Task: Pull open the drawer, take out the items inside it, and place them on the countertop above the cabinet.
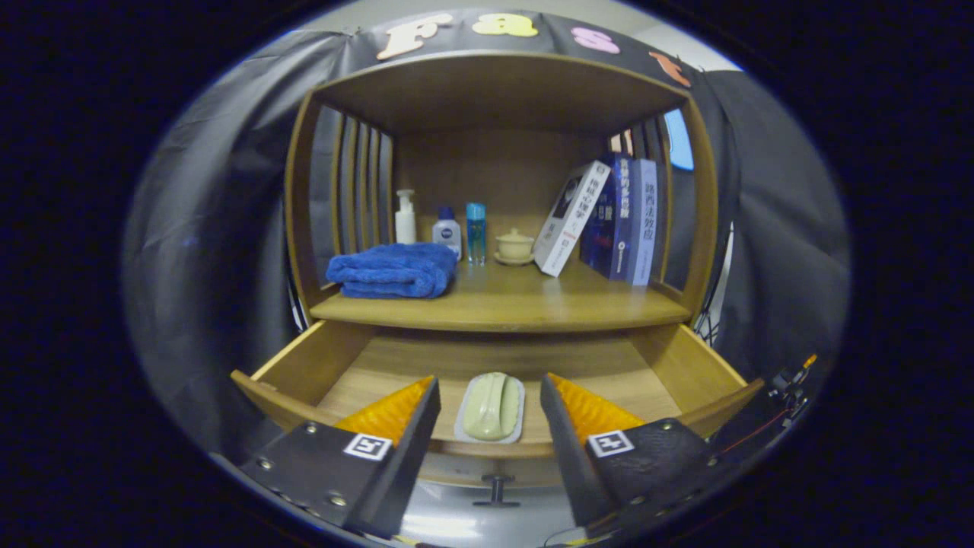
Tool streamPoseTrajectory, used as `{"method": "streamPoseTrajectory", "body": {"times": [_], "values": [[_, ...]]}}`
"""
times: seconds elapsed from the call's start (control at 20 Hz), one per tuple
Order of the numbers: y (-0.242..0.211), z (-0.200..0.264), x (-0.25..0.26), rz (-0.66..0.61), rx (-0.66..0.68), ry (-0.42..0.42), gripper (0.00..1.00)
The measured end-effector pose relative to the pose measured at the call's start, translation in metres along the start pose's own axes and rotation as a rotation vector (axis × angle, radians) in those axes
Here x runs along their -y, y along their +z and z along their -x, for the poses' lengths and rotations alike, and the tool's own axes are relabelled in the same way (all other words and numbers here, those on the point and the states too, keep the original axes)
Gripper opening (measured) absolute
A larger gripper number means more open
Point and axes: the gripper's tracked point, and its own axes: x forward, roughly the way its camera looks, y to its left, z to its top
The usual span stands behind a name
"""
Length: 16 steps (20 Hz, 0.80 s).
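A: How are the fingers of the gripper [491, 399] seen?

B: They are held wide apart and nothing is gripped. Both tips are poised over the pulled-out drawer [304, 365], one to each side of its middle.

A: And where is the soap dish [491, 407] found against them?

B: It is seen in the gap between the two fingers, touched by neither. It is laid flat on the drawer floor, near the front wall and roughly midway between the side walls.

A: Which way is it turned?

B: Its long axis is run front to back — along the line of the fingers, away from the gripper toward the drawer's rear. A pale green rounded piece is seated in a lighter tray; more detail cannot be made out.

A: What is seen beyond?

B: The handle [495, 489] is seen below the front panel, between the finger bases. Above the drawer the countertop [517, 304] is found, where a folded towel [393, 270] is laid at the left. Behind it a pump bottle [405, 218], two small bottles — one white [447, 232], one blue [475, 232] — and a lidded cup [515, 246] are lined up. Books [609, 221] are stood at the right, the nearest one leaning.
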Motion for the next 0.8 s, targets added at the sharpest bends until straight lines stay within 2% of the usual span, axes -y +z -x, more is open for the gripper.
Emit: {"method": "streamPoseTrajectory", "body": {"times": [0.1,0.25,0.35,0.55,0.6,0.75,0.8], "values": [[-0.012,-0.023,0.0,0.008,-0.113,-0.004,0.91],[-0.037,-0.054,-0.002,0.004,-0.276,0.015,0.92],[-0.048,-0.065,-0.005,-0.061,-0.374,0.025,0.92],[-0.065,-0.087,0.007,-0.1,-0.49,-0.03,0.92],[-0.071,-0.09,0.013,-0.099,-0.523,-0.063,0.84],[-0.075,-0.091,0.011,-0.096,-0.552,-0.048,0.62],[-0.073,-0.093,0.011,-0.09,-0.535,-0.044,0.51]]}}
